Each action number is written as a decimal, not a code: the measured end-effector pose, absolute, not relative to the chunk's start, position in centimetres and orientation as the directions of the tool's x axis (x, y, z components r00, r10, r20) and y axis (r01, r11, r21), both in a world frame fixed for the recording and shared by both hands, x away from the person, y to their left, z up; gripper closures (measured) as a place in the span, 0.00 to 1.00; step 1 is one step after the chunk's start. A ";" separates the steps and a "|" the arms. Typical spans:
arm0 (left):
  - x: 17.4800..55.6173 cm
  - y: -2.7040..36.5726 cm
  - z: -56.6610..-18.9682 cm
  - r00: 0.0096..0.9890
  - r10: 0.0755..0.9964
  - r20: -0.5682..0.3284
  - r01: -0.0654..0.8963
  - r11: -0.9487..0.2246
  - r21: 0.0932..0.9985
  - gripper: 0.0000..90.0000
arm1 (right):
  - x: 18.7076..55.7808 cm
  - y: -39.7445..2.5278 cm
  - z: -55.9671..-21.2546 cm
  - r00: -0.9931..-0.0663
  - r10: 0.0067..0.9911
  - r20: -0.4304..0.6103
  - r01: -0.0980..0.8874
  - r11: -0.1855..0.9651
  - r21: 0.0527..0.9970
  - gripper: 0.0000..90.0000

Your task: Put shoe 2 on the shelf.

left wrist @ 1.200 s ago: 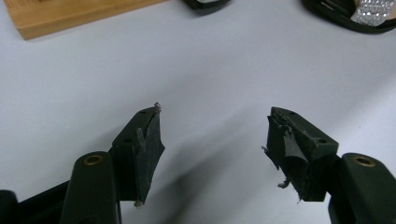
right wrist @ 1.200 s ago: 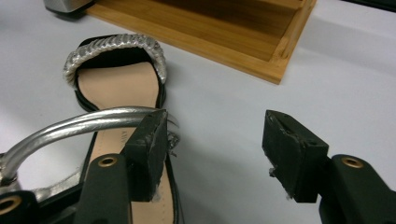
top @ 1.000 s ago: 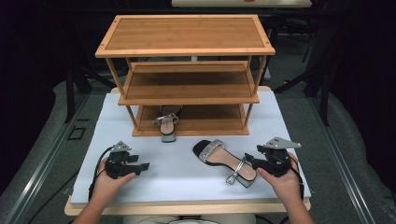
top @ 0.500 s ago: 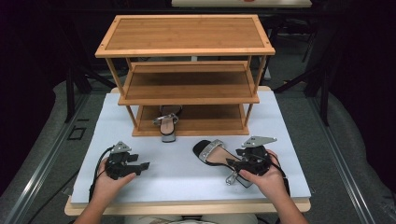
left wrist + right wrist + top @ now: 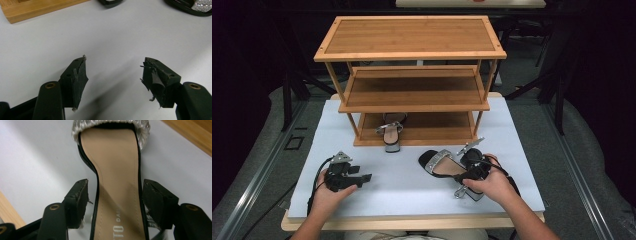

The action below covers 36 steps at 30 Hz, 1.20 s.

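High view: two sandals [image 5: 447, 166], two grippers; right gripper [image 5: 113, 195] straddles one, both jaws spread

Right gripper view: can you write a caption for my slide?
Open right tongs straddle the narrow middle of a black sandal with a sparkly silver strap, lying on the white table.

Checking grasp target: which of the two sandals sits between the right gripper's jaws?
The sandal on the white mat, near the right gripper; open jaws straddle its insole. The other sandal sits on the rack's bottom shelf, toe overhanging.
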<state>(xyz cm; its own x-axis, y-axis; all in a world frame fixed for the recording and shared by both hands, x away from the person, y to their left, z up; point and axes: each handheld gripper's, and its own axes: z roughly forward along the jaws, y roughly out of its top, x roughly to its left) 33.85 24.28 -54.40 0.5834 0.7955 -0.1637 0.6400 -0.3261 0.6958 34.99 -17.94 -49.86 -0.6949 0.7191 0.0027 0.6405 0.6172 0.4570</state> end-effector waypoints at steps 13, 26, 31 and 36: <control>34.0 24.3 -54.5 0.586 0.794 -0.165 0.643 -0.331 0.691 0.39 | 37.9 -16.2 -50.1 -0.717 0.696 0.036 0.689 0.701 0.187 0.39; 34.0 24.2 -54.7 0.590 0.790 -0.168 0.643 -0.335 0.689 0.39 | 38.9 -15.2 -50.7 -0.714 0.698 0.062 0.700 0.710 0.072 0.44; 34.0 24.1 -54.7 0.593 0.788 -0.168 0.643 -0.336 0.688 0.40 | 38.9 -15.2 -50.7 -0.711 0.701 0.062 0.703 0.708 0.063 0.44; 33.9 24.2 -54.6 0.589 0.790 -0.171 0.644 -0.331 0.690 0.40 | 38.9 -15.3 -50.6 -0.712 0.701 0.049 0.702 0.709 0.065 0.46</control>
